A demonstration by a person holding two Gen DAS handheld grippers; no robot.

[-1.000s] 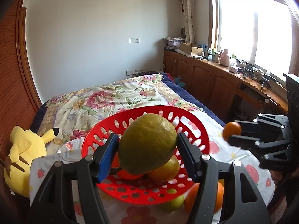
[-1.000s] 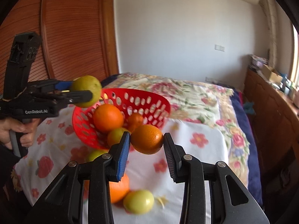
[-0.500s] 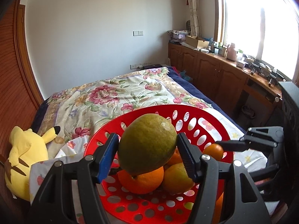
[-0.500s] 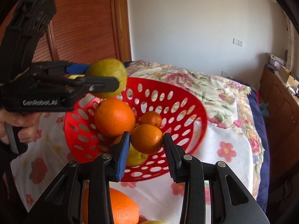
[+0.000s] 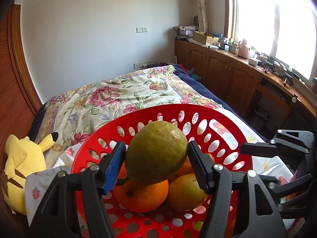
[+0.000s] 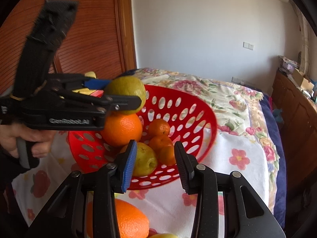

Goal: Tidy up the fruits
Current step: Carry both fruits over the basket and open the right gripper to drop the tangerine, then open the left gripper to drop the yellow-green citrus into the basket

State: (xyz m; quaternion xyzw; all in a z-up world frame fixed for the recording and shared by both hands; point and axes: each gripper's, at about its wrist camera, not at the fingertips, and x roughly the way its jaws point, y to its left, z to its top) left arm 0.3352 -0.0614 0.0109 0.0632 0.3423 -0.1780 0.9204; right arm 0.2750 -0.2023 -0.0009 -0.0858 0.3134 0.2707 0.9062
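My left gripper (image 5: 156,163) is shut on a large green-yellow citrus (image 5: 156,152) and holds it over the red perforated basket (image 5: 223,138). The citrus also shows in the right wrist view (image 6: 126,91), just above a big orange (image 6: 121,129) in the basket (image 6: 194,119). The basket holds small tangerines (image 6: 159,128) and a yellow-green fruit (image 6: 144,161). My right gripper (image 6: 155,164) is open and empty at the basket's near rim. Another orange (image 6: 128,220) lies on the cloth below it.
The basket sits on a white flowered cloth (image 6: 237,158) over a floral bedspread (image 5: 111,99). A yellow plush toy (image 5: 21,162) lies at the left. Wooden cabinets (image 5: 227,73) line the right wall under the window.
My right gripper has opened and let its small orange drop into the basket. My left gripper has moved forward over the basket with the green citrus.
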